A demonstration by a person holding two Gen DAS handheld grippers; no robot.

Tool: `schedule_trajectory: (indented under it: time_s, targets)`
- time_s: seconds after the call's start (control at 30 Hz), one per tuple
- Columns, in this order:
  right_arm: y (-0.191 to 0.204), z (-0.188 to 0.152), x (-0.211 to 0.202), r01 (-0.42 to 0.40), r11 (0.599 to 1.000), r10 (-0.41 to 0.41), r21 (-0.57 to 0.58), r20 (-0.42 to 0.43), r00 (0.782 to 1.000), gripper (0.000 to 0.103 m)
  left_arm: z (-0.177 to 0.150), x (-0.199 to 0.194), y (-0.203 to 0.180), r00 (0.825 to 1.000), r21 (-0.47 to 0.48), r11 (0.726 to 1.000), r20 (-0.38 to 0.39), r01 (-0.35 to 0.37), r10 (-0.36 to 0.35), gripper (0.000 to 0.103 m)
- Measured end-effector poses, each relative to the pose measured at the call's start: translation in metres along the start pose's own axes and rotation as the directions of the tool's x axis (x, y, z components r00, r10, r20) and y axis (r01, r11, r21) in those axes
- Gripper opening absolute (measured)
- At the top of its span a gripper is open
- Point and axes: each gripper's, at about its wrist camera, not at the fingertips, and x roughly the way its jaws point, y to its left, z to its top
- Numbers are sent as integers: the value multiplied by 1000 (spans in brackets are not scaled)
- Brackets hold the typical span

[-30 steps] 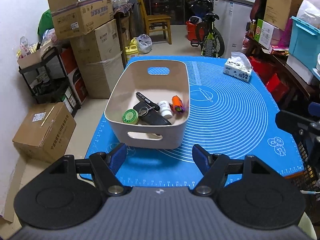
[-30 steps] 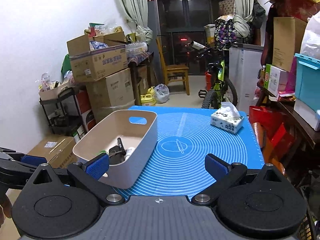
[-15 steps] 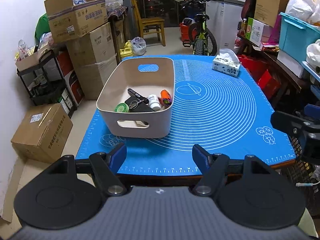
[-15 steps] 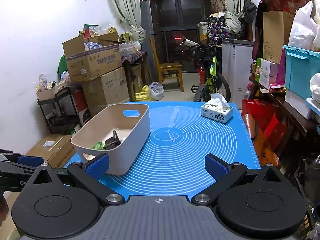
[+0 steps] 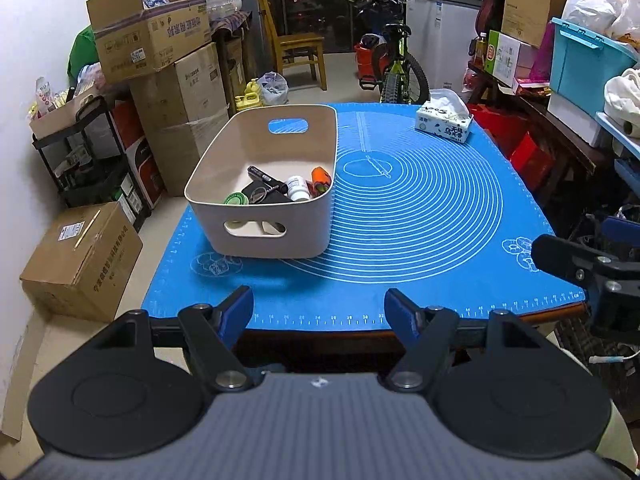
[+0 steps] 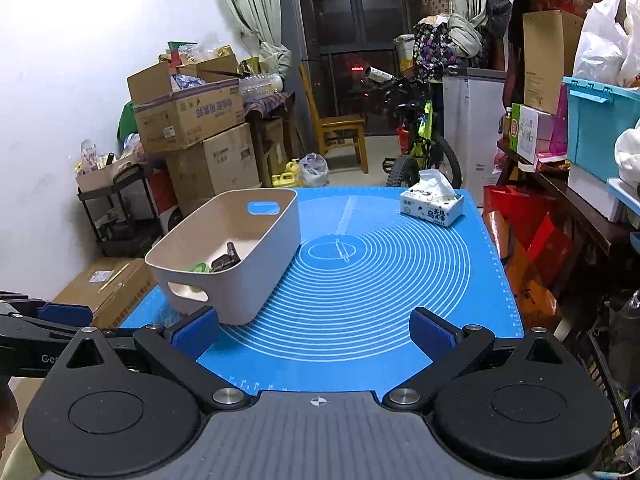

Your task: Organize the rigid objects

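Observation:
A beige plastic bin [image 5: 264, 236] [image 6: 256, 248] with handle slots stands on the left half of the blue mat [image 5: 420, 216] [image 6: 384, 272]. Inside it lie a black marker [image 5: 266, 178], a green round tin [image 5: 237, 200], a white bottle [image 5: 298, 188], an orange tube [image 5: 322, 176] and a dark flat item with a key ring. My left gripper [image 5: 318, 312] hangs open and empty at the table's near edge, well short of the bin. My right gripper [image 6: 314, 330] is open and empty over the mat's near edge, right of the bin.
A tissue box [image 5: 444, 124] [image 6: 432, 204] sits at the mat's far right corner. Cardboard boxes [image 5: 80, 260] and a black shelf [image 5: 84, 152] crowd the floor on the left. A bicycle [image 5: 394, 68] and a chair [image 5: 296, 52] stand beyond the table, with storage shelves on the right.
Both grippers have drawn back from the bin toward the table's near edge, so the bin and mat look smaller and farther. Jaws stayed open; nothing on the table moved.

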Motion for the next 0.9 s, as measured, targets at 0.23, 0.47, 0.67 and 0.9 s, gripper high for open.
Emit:
schedule_trajectory:
  time_s: [0.23, 0.47, 0.67, 0.9]
  targets:
    - [-1, -5, 0, -5, 1000, 5, 0, -11, 1000, 101, -6, 1, 0, 1000, 3, 1000, -8, 4, -4, 73]
    - [-1, -5, 1, -6, 1000, 6, 0, -12, 1000, 101, -6, 1, 0, 1000, 2, 1000, -10, 5, -5, 73]
    - [0, -6, 1, -5, 1000, 5, -1, -14, 1000, 101, -7, 2, 1, 1000, 0, 1000, -11, 6, -6, 73]
    - [-1, -6, 1, -6, 1000, 6, -1, -14, 1000, 101, -6, 3, 1, 1000, -1, 1000, -9, 5, -5, 73]
